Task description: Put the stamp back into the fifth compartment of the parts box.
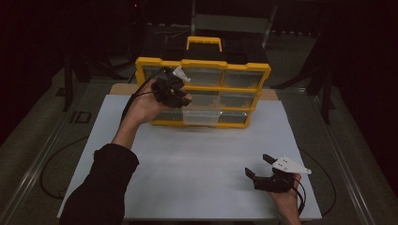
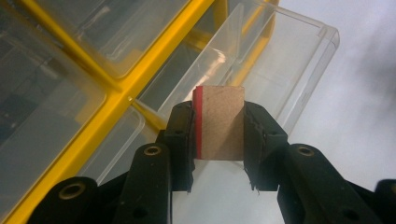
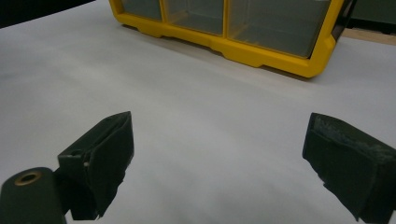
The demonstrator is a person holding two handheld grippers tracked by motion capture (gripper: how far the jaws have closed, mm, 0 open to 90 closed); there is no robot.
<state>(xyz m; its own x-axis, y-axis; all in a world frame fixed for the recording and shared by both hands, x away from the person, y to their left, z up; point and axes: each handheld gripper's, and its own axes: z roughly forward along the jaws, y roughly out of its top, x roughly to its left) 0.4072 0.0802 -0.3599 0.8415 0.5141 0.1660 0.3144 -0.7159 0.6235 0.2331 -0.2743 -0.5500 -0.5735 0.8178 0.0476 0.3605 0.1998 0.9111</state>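
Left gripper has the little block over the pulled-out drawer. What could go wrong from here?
1. The small brown block with a red edge is clamped only low down by the left gripper, so it might tip on release.
2. It sits near the rim of the clear plastic drawer of the yellow organiser; it could land outside.

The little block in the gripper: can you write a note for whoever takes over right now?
Left gripper: shut on the small brown block with a red edge, held above the pulled-out clear drawer of the yellow organizer.
Right gripper: open, holding nothing, low over the white table, apart from the organizer.
Done: block picked up, drawer out.
Left: probably lower the block into the drawer, let go, push the drawer shut.
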